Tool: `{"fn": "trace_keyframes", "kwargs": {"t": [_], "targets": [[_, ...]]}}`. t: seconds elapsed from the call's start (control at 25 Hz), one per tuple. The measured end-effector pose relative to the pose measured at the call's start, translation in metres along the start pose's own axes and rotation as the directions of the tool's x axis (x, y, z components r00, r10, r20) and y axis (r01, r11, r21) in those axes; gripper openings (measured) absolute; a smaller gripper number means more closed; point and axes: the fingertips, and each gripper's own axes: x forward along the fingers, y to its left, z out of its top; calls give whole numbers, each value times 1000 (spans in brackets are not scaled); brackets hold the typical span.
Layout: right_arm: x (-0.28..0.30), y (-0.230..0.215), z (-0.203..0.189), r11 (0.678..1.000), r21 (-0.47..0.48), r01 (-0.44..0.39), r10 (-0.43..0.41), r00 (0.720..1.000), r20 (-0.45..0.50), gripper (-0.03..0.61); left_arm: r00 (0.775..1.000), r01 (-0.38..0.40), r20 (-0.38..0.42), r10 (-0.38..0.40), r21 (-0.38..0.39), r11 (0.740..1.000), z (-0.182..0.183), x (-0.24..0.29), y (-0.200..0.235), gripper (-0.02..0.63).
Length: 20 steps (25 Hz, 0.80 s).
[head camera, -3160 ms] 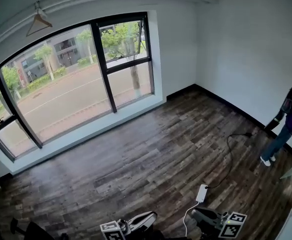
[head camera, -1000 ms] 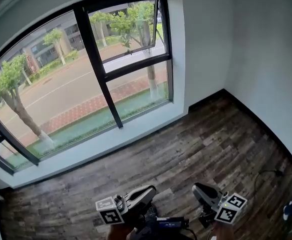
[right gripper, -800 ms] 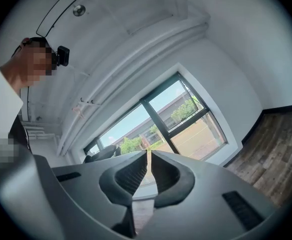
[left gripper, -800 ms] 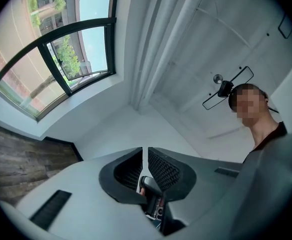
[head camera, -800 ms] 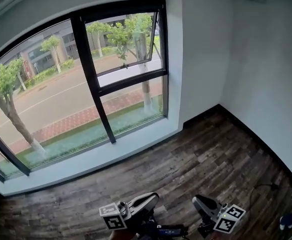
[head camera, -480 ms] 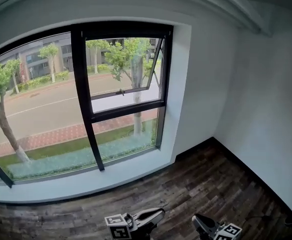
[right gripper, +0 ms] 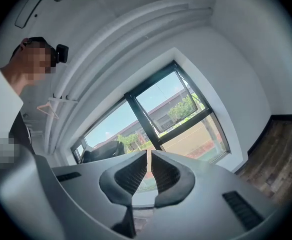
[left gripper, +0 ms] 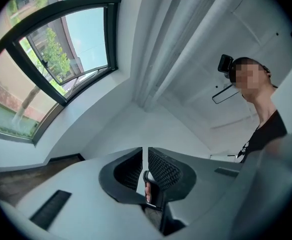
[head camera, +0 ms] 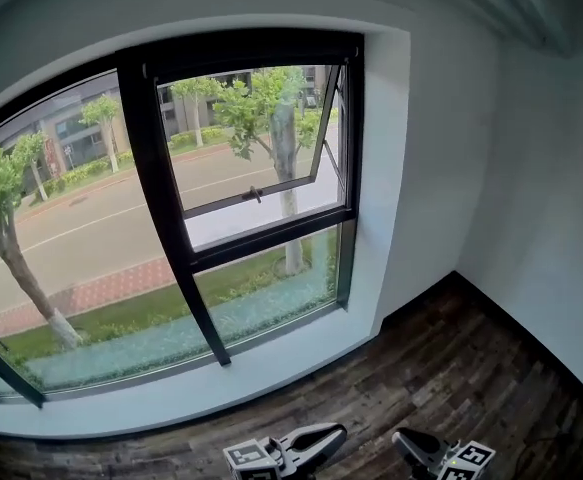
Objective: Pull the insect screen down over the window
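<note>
Dark wood floor, white walls; window well beyond left gripper and right gripper, both pressed together, empty.

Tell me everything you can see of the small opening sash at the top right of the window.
The opening sash is the upper right pane of the black-framed window. It looks like clear glass in a slim dark metal frame. It is hinged along its top and swung outward at the bottom, so it stands open and tilted. A small dark handle sits midway along its bottom rail. A fixed pane lies below it. No mesh shows across the opening, and nothing touches the sash.
</note>
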Motion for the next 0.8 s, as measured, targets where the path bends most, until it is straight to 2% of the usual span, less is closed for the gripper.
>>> {"fn": "trace_keyframes", "kwargs": {"t": [0.32, 0.64, 0.8], "targets": [[96, -89, 43, 987, 10, -162, 162, 986, -36, 12, 994, -104, 41, 101, 88, 991, 56, 60, 68, 26], [141, -161, 142, 947, -53, -316, 313, 948, -60, 20, 975, -208, 112, 190, 172, 963, 112, 137, 126, 26], [165, -191, 176, 926, 27, -376, 377, 925, -42, 20, 963, -244, 155, 219, 166, 955, 137, 166, 155, 26]]}}
